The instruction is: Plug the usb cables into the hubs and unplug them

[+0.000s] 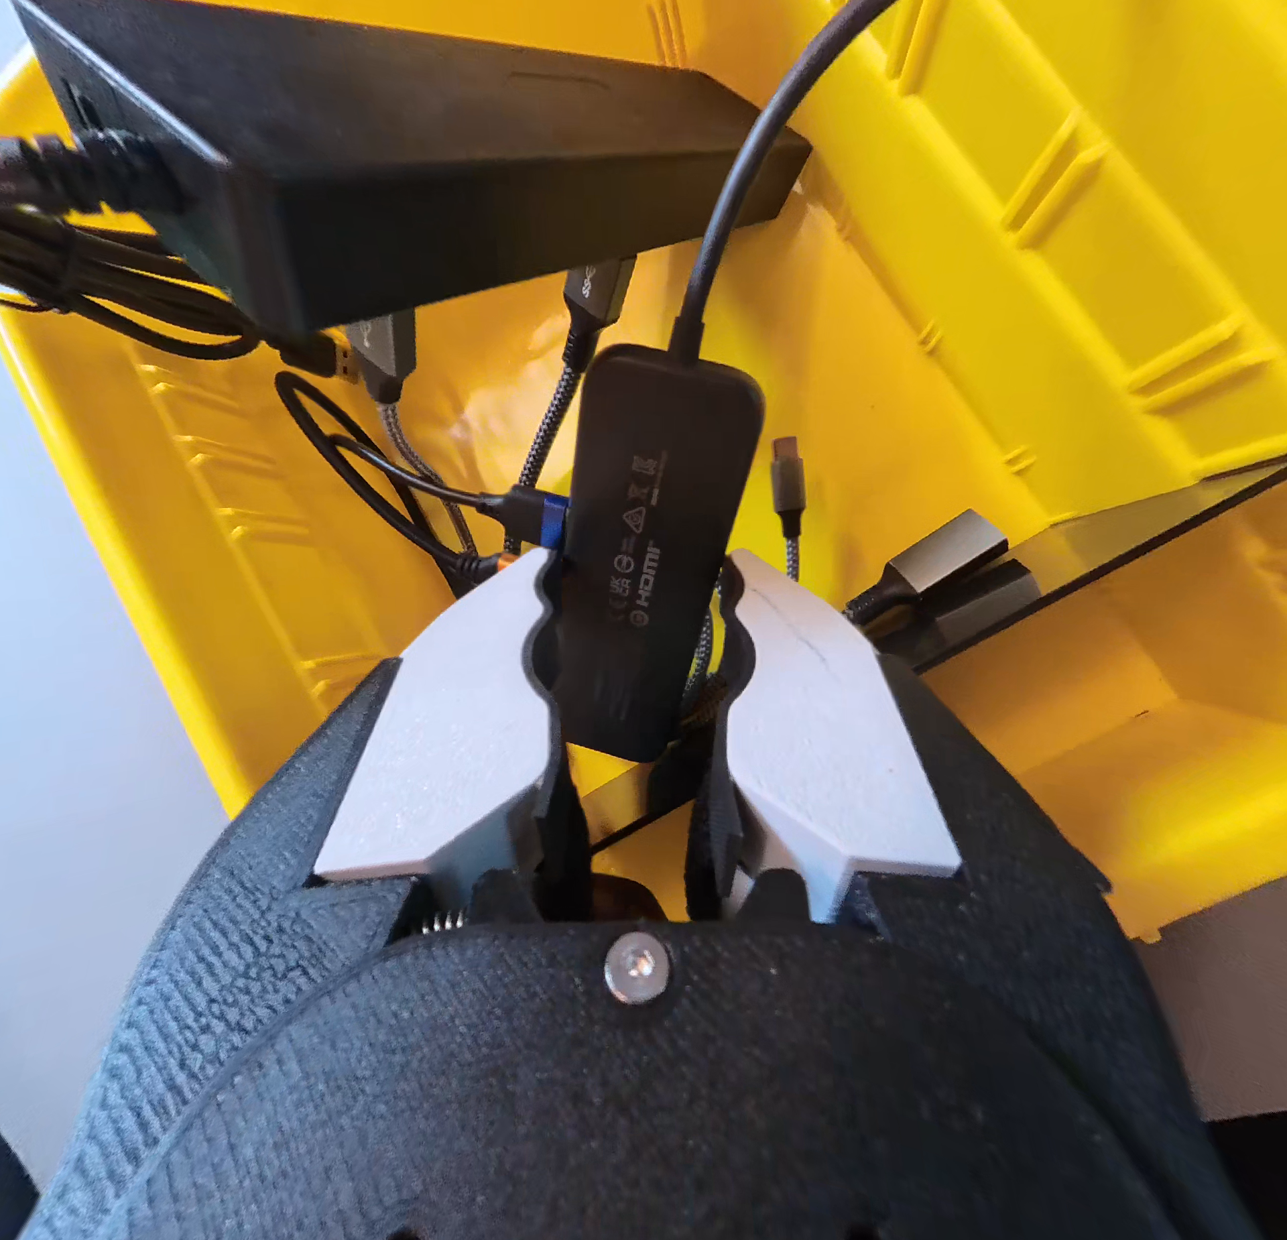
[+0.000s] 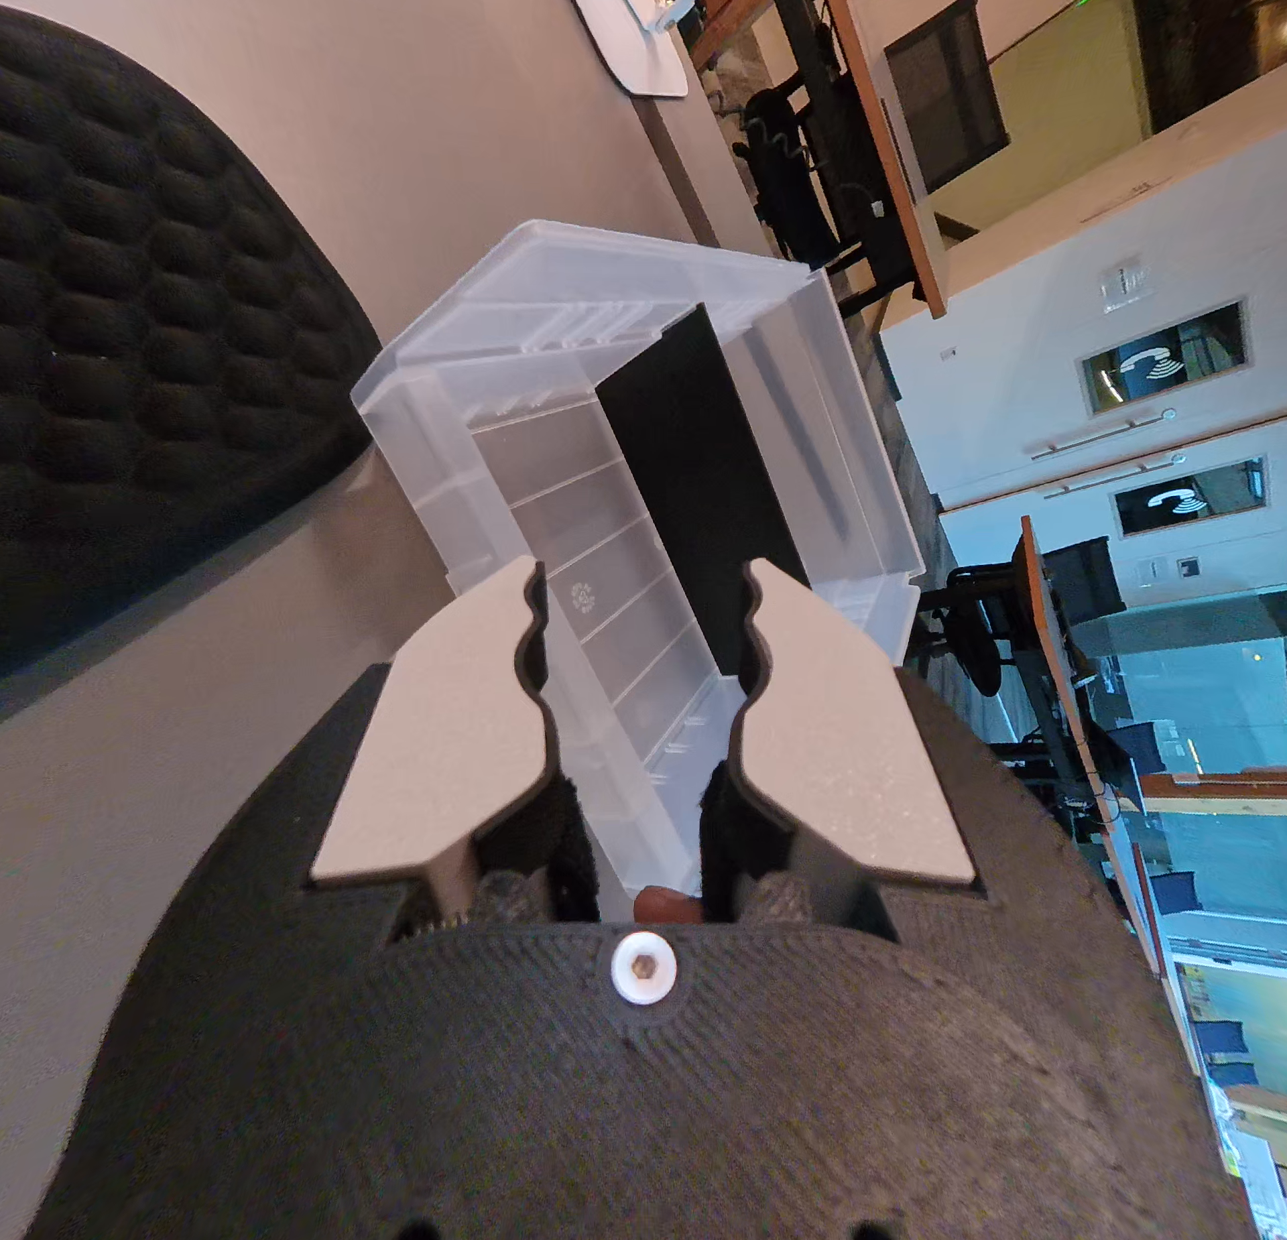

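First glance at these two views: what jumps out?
The bright yellow bin fills the left wrist view; the left gripper straddles a slim black hub there, under a larger black box. The right gripper is open, empty, facing a clear plastic bin.

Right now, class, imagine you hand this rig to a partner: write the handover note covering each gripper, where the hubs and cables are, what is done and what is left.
Left gripper: its fingers sit on either side of the small black hub over the yellow bin; whether they grip it cannot be told.
Right gripper: open, empty, facing a clear plastic bin with a black divider.
Done: a blue-tipped black cable is plugged into the small hub's side.
Left: a braided cable's plug lies loose beside it; a large black hub sits above. Plug the rest, then unplug all.
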Action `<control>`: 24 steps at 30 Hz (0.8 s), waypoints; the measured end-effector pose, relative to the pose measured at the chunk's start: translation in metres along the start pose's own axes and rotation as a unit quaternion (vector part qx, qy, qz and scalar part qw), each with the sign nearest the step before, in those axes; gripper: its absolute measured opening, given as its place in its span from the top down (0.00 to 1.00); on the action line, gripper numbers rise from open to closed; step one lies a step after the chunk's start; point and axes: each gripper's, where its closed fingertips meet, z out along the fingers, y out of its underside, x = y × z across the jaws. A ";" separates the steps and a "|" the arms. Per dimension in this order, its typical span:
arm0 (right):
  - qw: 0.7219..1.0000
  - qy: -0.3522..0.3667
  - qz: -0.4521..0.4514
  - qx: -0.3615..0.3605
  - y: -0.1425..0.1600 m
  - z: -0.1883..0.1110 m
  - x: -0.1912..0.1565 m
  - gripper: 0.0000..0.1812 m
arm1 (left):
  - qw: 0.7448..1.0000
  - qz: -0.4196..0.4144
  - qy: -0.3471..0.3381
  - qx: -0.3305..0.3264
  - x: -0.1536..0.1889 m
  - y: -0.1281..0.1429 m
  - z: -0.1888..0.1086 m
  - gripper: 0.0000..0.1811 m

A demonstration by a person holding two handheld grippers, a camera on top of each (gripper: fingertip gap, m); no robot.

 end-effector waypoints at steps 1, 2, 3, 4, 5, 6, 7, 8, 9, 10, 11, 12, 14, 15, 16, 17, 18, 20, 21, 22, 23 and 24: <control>1.000 0.001 -0.001 0.001 -0.001 0.000 0.000 0.71 | 1.000 0.002 -0.004 0.005 0.000 0.000 -0.001 0.76; 1.000 0.003 -0.002 0.002 -0.001 0.000 0.000 0.71 | 1.000 0.004 -0.010 0.012 -0.001 -0.001 -0.003 0.76; 1.000 0.004 -0.003 0.002 -0.001 0.000 0.001 0.71 | 1.000 0.007 -0.017 0.023 -0.001 -0.002 -0.005 0.76; 1.000 0.006 -0.004 0.002 -0.001 -0.001 0.001 0.71 | 0.999 0.012 -0.027 0.037 -0.002 -0.005 -0.010 0.76; 1.000 0.007 -0.005 0.002 -0.002 -0.001 0.002 0.71 | 0.998 0.017 -0.041 0.054 -0.003 -0.009 -0.016 0.76; 1.000 0.009 -0.005 0.003 -0.003 -0.002 0.003 0.71 | 0.995 0.023 -0.059 0.072 -0.003 -0.014 -0.024 0.77; 1.000 0.011 -0.006 0.007 -0.005 -0.002 0.004 0.72 | 0.993 0.030 -0.078 0.088 -0.004 -0.018 -0.033 0.76; 1.000 0.012 -0.005 0.013 -0.008 -0.003 0.004 0.72 | 0.989 0.036 -0.100 0.106 -0.004 -0.023 -0.043 0.77; 1.000 0.011 -0.005 0.021 -0.012 -0.003 0.003 0.72 | 0.984 0.043 -0.122 0.123 -0.003 -0.028 -0.054 0.76; 0.999 0.009 -0.004 0.031 -0.017 -0.003 0.003 0.72 | 0.978 0.051 -0.146 0.140 -0.003 -0.034 -0.065 0.76; 0.999 0.006 -0.003 0.042 -0.022 -0.002 0.001 0.72 | 0.970 0.065 -0.171 0.157 -0.002 -0.039 -0.076 0.76; 0.999 0.002 -0.001 0.054 -0.028 -0.002 -0.001 0.72 | 0.961 0.078 -0.199 0.174 0.000 -0.045 -0.088 0.77; 0.997 -0.008 0.005 0.081 -0.041 -0.001 -0.005 0.72 | 0.932 0.123 -0.272 0.205 0.003 -0.059 -0.111 0.77; 0.995 -0.012 0.010 0.098 -0.048 -0.001 -0.007 0.72 | 0.908 0.154 -0.318 0.223 0.005 -0.067 -0.124 0.77; 0.993 -0.017 0.018 0.118 -0.057 -0.002 -0.009 0.72 | 0.875 0.188 -0.374 0.244 0.007 -0.075 -0.139 0.76; 0.989 -0.024 0.030 0.142 -0.068 -0.003 -0.011 0.72 | 0.837 0.221 -0.429 0.257 0.010 -0.082 -0.152 0.77; 0.984 -0.033 0.046 0.171 -0.080 -0.004 -0.013 0.73 | 0.804 0.252 -0.473 0.258 0.015 -0.087 -0.162 0.77; 0.965 -0.059 0.090 0.240 -0.111 -0.010 -0.019 0.73 | 0.744 0.305 -0.531 0.267 0.031 -0.098 -0.175 0.77; 0.950 -0.074 0.111 0.282 -0.130 -0.015 -0.022 0.73 | 0.723 0.327 -0.543 0.275 0.043 -0.104 -0.176 0.77; 0.932 -0.089 0.132 0.327 -0.151 -0.022 -0.025 0.74 | 0.709 0.348 -0.546 0.280 0.054 -0.109 -0.175 0.77; 0.910 -0.106 0.151 0.371 -0.173 -0.029 -0.029 0.74 | 0.693 0.367 -0.549 0.288 0.067 -0.113 -0.174 0.77; 0.887 -0.127 0.167 0.412 -0.194 -0.037 -0.035 0.74 | 0.675 0.388 -0.552 0.297 0.081 -0.118 -0.173 0.77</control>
